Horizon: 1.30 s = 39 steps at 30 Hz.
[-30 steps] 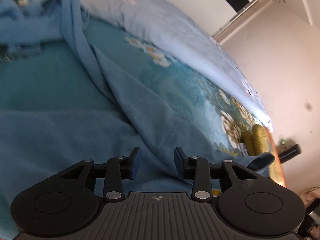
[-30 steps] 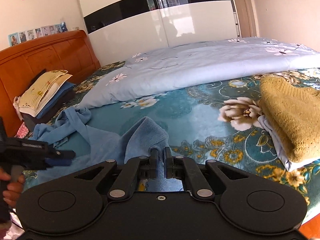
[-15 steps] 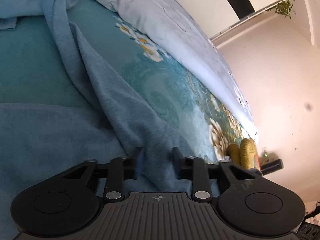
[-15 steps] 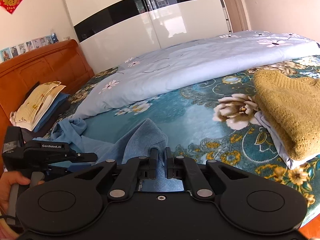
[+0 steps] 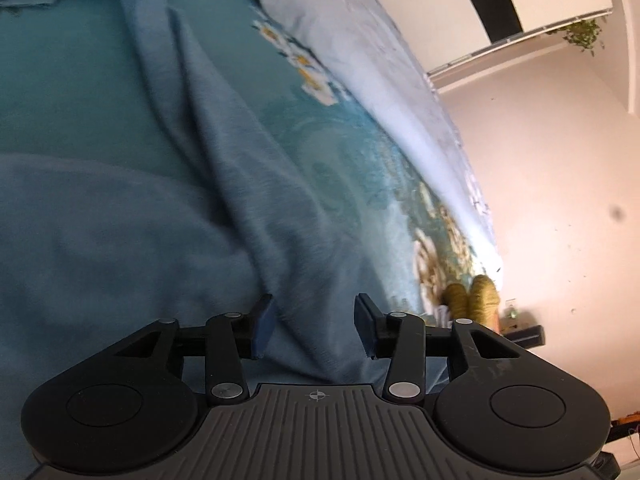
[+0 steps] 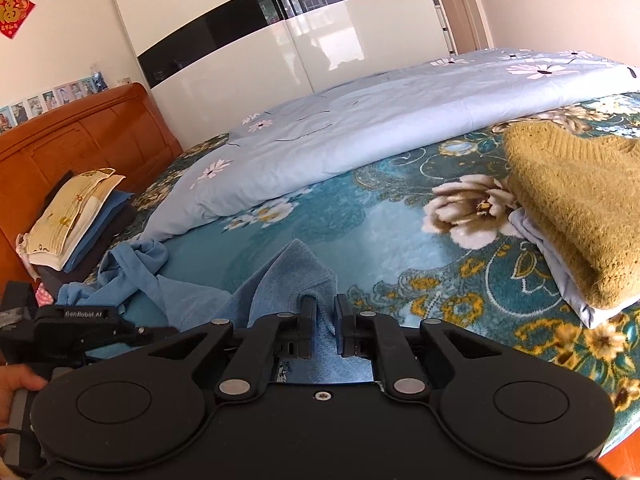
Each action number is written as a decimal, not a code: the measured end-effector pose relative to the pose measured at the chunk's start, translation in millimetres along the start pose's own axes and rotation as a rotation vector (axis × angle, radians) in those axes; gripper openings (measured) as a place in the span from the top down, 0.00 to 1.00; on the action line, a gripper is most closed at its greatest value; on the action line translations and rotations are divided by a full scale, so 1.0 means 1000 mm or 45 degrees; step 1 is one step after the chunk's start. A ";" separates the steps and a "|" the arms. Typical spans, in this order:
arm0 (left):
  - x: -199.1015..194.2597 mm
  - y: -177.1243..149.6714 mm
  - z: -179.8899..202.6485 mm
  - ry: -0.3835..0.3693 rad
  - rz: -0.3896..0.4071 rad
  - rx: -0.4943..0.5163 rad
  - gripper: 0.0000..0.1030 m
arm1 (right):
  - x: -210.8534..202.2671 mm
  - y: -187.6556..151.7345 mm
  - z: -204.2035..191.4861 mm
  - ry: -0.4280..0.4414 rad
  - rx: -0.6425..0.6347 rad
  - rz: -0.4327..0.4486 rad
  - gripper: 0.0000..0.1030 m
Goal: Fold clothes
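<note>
Lying spread and rumpled across the teal floral bed (image 6: pixel 392 248), toward its headboard end: a blue garment (image 5: pixel 168 240), with one long ridge of cloth running from near the quilt's edge down to the near edge of the bed. Opening wider over that ridge compared with half a second ago: the left gripper (image 5: pixel 310 330), fingers now well apart with cloth lying between but not clamped, after nearly closing on it. Still pinching a raised peak of the same garment (image 6: pixel 292 276): the right gripper (image 6: pixel 322 322), fingers nearly together on the fabric. Probably meaning a release or re-grip on the left while the right keeps its hold; hard to tell whether for a fresh fold or smoothing one. Showing only in the right view: a folded mustard knit (image 6: pixel 572 204) stacked on pale cloth near the foot end, a folded pile (image 6: pixel 76 216) by the wooden headboard (image 6: pixel 80 140), and a hand (image 6: pixel 16 384) holding the left tool. Showing only in the left view: the open gap between its fingers
</note>
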<state>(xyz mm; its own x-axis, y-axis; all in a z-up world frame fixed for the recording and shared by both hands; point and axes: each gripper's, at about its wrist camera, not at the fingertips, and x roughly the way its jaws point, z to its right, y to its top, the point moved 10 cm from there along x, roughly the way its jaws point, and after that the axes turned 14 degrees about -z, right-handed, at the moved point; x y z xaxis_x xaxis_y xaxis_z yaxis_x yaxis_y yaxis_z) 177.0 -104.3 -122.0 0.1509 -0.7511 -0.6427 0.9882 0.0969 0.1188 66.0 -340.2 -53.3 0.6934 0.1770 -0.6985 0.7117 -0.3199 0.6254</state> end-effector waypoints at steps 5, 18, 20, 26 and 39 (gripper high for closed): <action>0.012 -0.006 -0.010 0.039 -0.064 -0.058 0.62 | -0.002 -0.001 0.003 0.000 0.011 -0.001 0.85; 0.012 0.002 -0.005 -0.132 -0.003 -0.123 0.64 | 0.003 -0.002 0.004 0.004 -0.001 -0.017 0.85; 0.011 0.006 -0.002 -0.166 0.022 -0.124 0.89 | 0.002 -0.003 0.006 0.009 -0.004 -0.023 0.84; 0.005 0.017 0.009 -0.250 0.090 -0.124 0.94 | -0.003 -0.008 0.009 0.022 -0.054 -0.040 0.67; -0.017 0.025 0.005 -0.243 0.135 -0.113 0.94 | 0.015 0.002 0.002 0.111 -0.076 -0.076 0.43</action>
<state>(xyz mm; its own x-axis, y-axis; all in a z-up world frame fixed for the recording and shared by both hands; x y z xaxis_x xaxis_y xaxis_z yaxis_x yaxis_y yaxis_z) 199.5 -92.1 -104.4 0.2542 -0.8426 -0.4748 0.9669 0.2324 0.1052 77.7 -340.0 -62.7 0.6548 0.2756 -0.7038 0.7558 -0.2507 0.6050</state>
